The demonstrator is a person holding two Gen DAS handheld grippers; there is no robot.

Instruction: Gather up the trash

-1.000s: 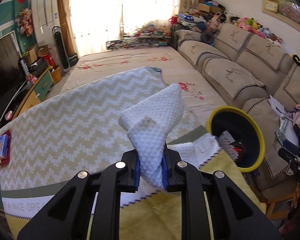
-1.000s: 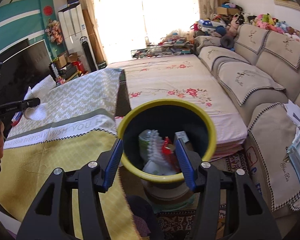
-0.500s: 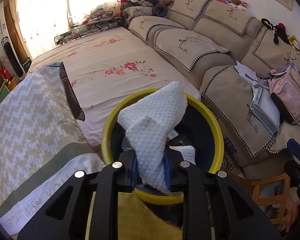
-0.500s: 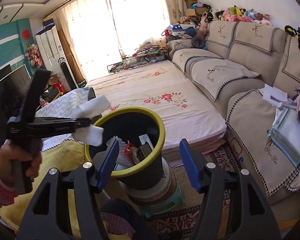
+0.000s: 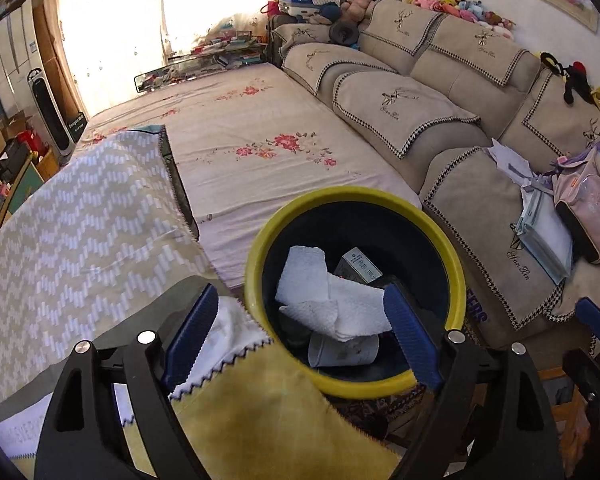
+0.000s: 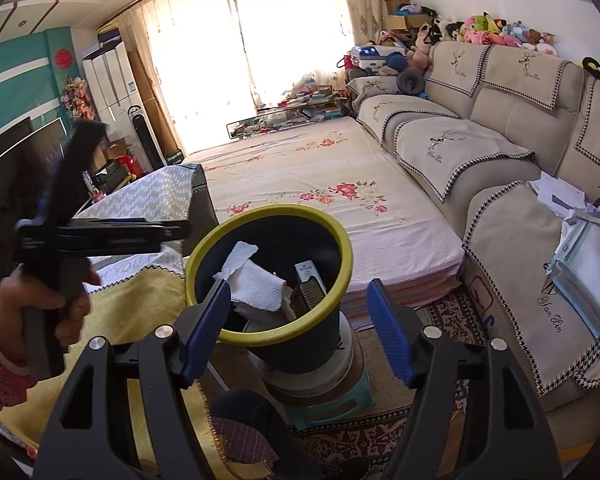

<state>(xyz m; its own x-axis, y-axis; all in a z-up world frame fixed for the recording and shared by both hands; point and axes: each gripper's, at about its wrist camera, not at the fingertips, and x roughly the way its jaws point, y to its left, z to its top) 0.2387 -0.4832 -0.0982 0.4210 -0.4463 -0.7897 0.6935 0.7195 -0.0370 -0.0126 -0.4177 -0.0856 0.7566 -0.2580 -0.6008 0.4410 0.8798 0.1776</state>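
A dark trash bin with a yellow rim [image 5: 456, 264] stands beside the table edge; it also shows in the right wrist view [image 6: 340, 232]. A white paper towel [image 5: 332, 300] lies inside on top of other trash, also visible in the right wrist view [image 6: 256, 280]. My left gripper [image 5: 300, 312] is open and empty, hovering just above the bin's near rim. In the right wrist view the left gripper [image 6: 180, 230] reaches toward the bin from the left. My right gripper [image 6: 296, 312] is open and empty, in front of the bin.
The table carries a yellow cloth [image 5: 260, 420] and a zigzag-patterned cloth [image 5: 80, 220]. The bin sits on a small stool [image 6: 332, 396] over a rug. A floral-covered bed [image 5: 260, 140] and a beige sofa [image 5: 440, 120] lie beyond. Papers and a bag [image 5: 588, 200] rest on the sofa.
My left gripper carried the paper towel from over the table to above the bin, opened, and the towel dropped into the bin. The right gripper pulled back slightly from the bin.
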